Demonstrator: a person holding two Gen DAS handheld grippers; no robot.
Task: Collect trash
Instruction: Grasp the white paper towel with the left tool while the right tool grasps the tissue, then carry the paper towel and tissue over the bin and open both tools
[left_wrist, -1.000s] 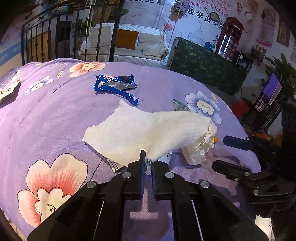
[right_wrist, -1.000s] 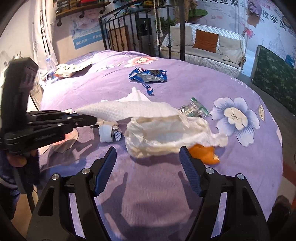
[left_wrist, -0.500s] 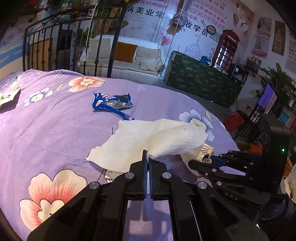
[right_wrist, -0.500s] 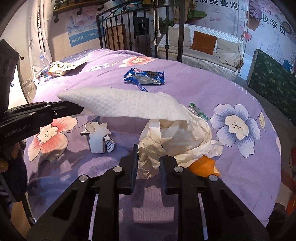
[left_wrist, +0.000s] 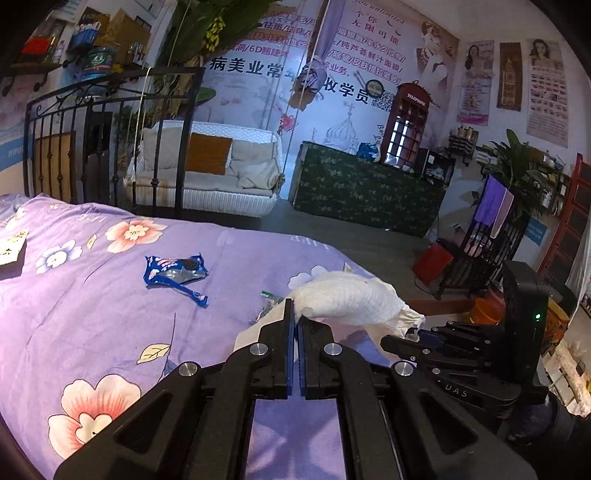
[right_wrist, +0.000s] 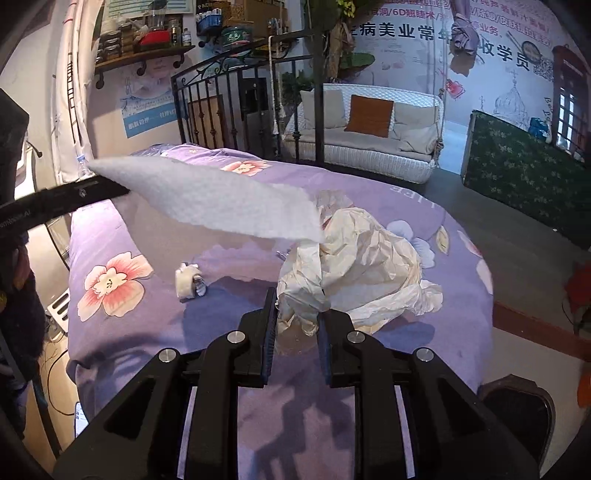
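Observation:
My left gripper (left_wrist: 295, 314) is shut on a white paper towel (left_wrist: 347, 301), lifted off the purple flowered bedspread (left_wrist: 92, 306). In the right wrist view that paper towel (right_wrist: 207, 199) hangs from the left gripper's fingers (right_wrist: 92, 190) at the left. My right gripper (right_wrist: 295, 314) is shut on a crumpled cream paper wrapper (right_wrist: 362, 258), raised above the bed. The right gripper's fingers (left_wrist: 417, 349) show at the right of the left wrist view. A blue snack wrapper (left_wrist: 173, 271) lies flat on the bed further back.
A small wad of tissue with a striped scrap (right_wrist: 190, 282) lies on the bedspread (right_wrist: 110, 314). A green foil scrap (left_wrist: 271, 295) peeks out behind the towel. A black iron bed frame (right_wrist: 236, 99) stands at the far end. Floor (right_wrist: 517, 258) lies right of the bed.
Both grippers rose from the bed with their loads. The paper towel lifted clear and bunched up; the cream wrapper came up off the bedspread in the right gripper.

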